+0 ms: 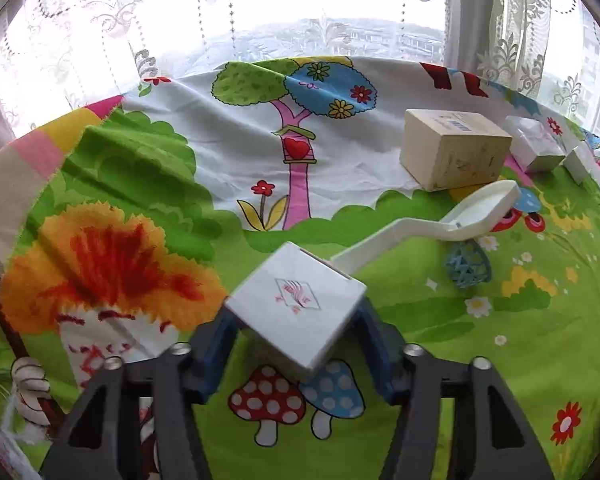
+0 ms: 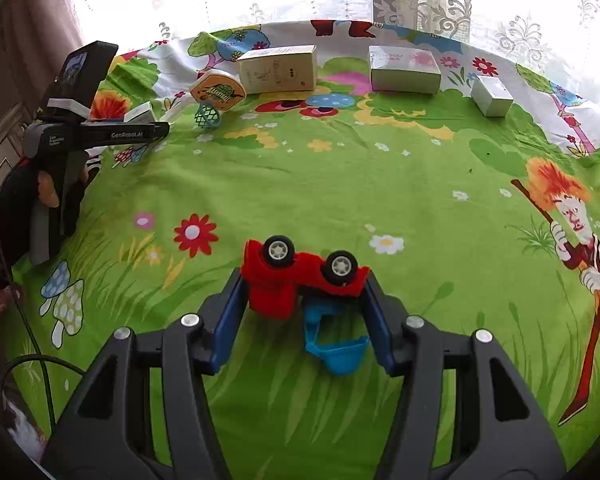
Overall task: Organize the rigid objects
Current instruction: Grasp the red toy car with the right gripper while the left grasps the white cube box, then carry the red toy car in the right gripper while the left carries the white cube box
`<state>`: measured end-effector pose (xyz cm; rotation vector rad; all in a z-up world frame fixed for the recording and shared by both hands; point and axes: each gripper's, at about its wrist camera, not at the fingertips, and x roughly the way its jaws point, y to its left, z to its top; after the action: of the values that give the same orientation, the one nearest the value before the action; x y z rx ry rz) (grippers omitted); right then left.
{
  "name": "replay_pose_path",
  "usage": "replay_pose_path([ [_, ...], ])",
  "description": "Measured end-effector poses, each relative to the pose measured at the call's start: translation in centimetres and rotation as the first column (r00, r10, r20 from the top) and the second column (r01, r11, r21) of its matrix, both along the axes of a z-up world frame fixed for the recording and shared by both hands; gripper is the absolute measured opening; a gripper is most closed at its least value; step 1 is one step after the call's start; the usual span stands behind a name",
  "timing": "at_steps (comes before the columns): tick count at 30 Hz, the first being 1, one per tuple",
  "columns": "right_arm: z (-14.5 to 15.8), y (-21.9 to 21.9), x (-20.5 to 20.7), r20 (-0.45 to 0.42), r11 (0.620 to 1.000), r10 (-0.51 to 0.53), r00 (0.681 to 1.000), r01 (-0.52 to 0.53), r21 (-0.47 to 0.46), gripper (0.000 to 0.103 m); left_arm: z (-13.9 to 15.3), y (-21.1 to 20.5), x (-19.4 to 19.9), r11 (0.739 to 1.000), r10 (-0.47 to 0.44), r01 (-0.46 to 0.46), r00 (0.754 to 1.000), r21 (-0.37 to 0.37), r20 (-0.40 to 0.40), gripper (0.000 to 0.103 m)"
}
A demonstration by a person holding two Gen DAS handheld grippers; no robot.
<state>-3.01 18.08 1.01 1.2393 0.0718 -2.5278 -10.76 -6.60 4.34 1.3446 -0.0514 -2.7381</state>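
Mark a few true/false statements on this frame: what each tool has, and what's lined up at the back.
1. The left tool grips a white box with a red logo. True.
2. The right tool holds a toy truck standing on its wheels. False: the truck is overturned, wheels up.
3. The truck's tipper bed is blue. True.
4. The toy basketball hoop stands at the right end of the row. False: it is at the left, beside the beige box.
5. Three boxes sit along the far side of the cloth. True.
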Motion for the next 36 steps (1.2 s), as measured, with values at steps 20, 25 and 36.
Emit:
replay_pose_path([
  [20, 1.2, -5.8, 11.2, -0.074, 0.993, 0.105, 0.992, -0.101, 0.058, 0.060, 1.4, 2.5, 26.5, 0.999, -0.020, 0.023, 0.998, 0.036, -0.068, 0.056],
  [25, 2.5, -7.8, 14.0, -0.094, 0.988, 0.143, 0.985, -0.137, 0.067, 0.060, 1.3, 1.7, 30.6, 1.000, -0.006, 0.008, 0.998, 0.025, -0.060, 0.056],
  [36, 4.5, -9.2, 20.0, -0.144, 0.975, 0.206, 0.968, -0.191, 0.112, 0.060, 2.5, 2.7, 35.9, 0.999, -0.039, 0.041, 0.995, 0.015, -0.089, 0.056],
])
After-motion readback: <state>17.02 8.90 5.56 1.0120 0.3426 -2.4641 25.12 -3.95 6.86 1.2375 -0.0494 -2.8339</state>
